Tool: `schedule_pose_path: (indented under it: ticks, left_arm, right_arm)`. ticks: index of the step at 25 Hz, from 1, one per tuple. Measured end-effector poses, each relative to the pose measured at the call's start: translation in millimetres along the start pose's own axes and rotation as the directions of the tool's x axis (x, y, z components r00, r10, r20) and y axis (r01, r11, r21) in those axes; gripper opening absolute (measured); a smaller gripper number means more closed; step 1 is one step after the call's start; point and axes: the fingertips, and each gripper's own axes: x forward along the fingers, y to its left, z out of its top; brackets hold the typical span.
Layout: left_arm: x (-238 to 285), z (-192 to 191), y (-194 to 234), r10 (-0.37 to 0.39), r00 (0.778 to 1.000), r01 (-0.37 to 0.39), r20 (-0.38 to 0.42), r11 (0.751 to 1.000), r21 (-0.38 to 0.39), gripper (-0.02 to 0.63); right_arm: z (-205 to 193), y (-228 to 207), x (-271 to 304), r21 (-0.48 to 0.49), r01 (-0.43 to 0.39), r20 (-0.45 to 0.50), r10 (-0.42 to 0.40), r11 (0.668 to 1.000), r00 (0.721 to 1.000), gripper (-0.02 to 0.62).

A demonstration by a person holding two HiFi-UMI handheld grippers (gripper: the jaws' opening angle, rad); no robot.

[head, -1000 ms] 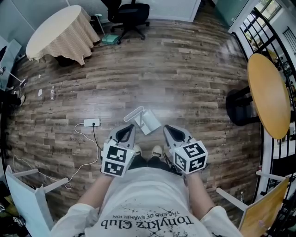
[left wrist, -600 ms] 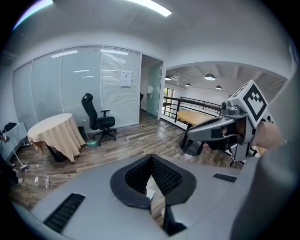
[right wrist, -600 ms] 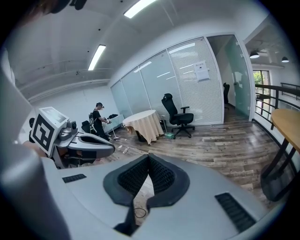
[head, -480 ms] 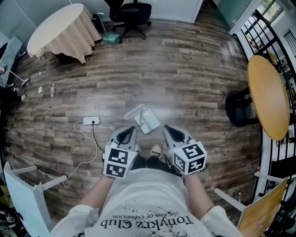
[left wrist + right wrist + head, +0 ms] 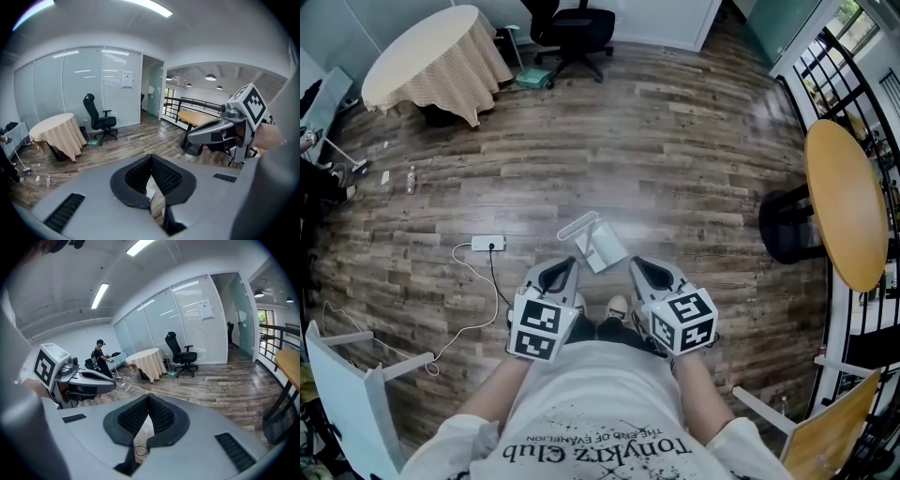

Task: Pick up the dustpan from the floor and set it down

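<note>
Just beyond left tool point(image 5: 566, 266) (apart): dustpan point(image 5: 598, 242)

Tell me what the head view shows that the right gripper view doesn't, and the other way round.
Only the head view: the white dustpan lying on the floor just ahead of the person's shoes, and a power strip. Only the right gripper view: a standing person at the back of the room, and the ceiling light strips. Both: the cloth-covered round table, the black office chair, the left gripper and the plank floor.
</note>
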Motion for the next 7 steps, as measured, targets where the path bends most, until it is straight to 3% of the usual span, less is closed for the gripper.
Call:
schedule_pose_path:
  ticks: [7]
  left_arm:
    - [-3.6, -2.5, 2.9, 0.001, 1.000, -0.001, 0.001, 1.000, 0.012, 0.023]
  right_arm:
    - [3.2, 7.1, 3.7, -0.014, -0.011, 0.004, 0.011, 1.000, 1.000, 0.025]
